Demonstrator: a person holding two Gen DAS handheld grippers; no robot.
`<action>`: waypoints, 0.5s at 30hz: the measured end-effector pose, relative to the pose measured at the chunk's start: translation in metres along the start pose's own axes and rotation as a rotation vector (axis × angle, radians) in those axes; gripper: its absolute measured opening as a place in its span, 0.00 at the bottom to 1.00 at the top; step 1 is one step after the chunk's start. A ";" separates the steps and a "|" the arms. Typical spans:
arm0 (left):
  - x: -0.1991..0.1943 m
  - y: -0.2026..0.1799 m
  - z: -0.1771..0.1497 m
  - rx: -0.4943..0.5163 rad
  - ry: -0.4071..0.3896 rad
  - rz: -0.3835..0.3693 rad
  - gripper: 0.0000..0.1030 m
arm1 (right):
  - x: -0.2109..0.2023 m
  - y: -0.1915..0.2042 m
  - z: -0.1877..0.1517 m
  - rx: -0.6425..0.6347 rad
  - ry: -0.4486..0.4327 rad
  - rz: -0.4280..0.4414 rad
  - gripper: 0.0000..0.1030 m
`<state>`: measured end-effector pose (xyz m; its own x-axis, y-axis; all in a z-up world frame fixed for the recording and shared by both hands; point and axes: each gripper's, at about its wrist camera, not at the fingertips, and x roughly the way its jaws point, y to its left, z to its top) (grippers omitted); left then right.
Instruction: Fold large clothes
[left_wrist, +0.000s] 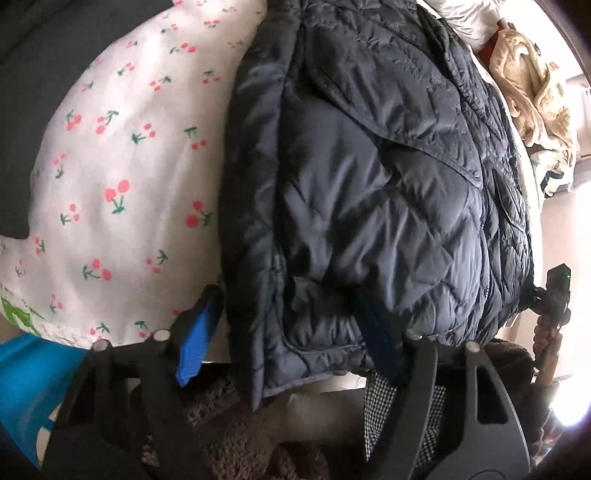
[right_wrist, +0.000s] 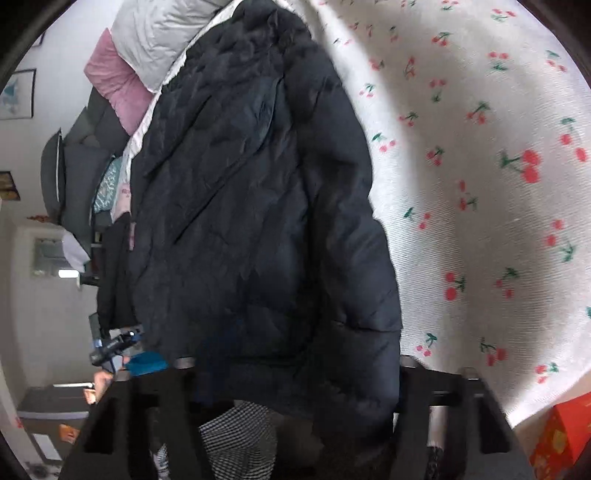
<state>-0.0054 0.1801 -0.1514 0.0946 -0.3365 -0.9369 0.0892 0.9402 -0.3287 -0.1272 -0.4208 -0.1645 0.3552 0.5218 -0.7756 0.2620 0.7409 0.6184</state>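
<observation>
With the left tongs (left_wrist: 291, 354) spread open and the right tongs' (right_wrist: 291, 369) state hidden, the puffy jacket (left_wrist: 369, 166) could be dragged off the cherry-print bed sheet's (left_wrist: 122, 166) near edge.

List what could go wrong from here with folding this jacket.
1. The puffy navy jacket overhangs the near edge of the cherry-print sheet; its slick shell could slide off.
2. The left gripper stands wide open around the hem, so a close may catch one layer only.
3. The right gripper has its fingertips hidden under fabric, so its grip cannot be checked.

Cherry-print sheet (left_wrist: 122, 177), pink pillow (right_wrist: 118, 86), perhaps beige blanket (left_wrist: 535, 88)
</observation>
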 end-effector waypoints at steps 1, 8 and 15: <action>-0.001 -0.004 -0.003 0.007 0.014 -0.056 0.41 | -0.001 0.002 -0.001 -0.005 -0.003 0.013 0.15; -0.046 -0.030 -0.028 0.065 -0.099 -0.182 0.13 | -0.051 0.033 -0.025 -0.108 -0.157 0.109 0.06; -0.125 -0.063 -0.074 0.170 -0.267 -0.384 0.12 | -0.121 0.070 -0.074 -0.214 -0.275 0.190 0.06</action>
<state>-0.0963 0.1670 -0.0221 0.2717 -0.6794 -0.6815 0.3258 0.7313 -0.5992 -0.2182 -0.4006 -0.0370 0.6141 0.5466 -0.5693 -0.0136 0.7286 0.6848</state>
